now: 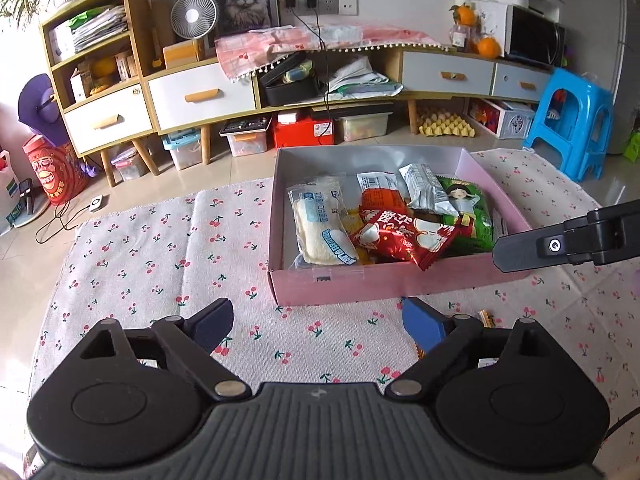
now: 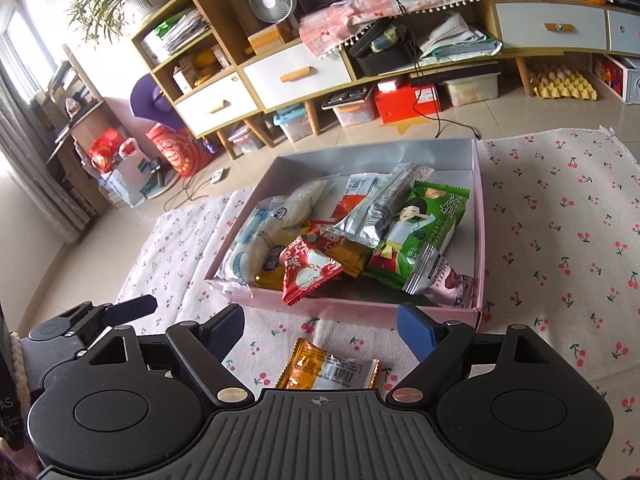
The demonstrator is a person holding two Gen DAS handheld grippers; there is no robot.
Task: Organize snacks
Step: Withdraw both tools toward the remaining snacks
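From the left wrist camera I see my left claw (image 1: 318, 330) with its fingers spread wide and nothing between them, hovering over the cherry-print cloth (image 1: 160, 264) just short of the pink box (image 1: 360, 284). The box holds the snacks: a pale bread packet (image 1: 320, 220), a red packet (image 1: 396, 238) and a green packet (image 1: 466, 212). A finger of my right claw (image 1: 520, 248) reaches in from the right, over the box's near right corner.

From the right wrist camera, my right claw (image 2: 320, 330) also stands wide apart and empty. An orange packet (image 2: 328, 366) lies on the cloth between its fingers, outside the box and untouched. The box sits just beyond, heaped with packets.
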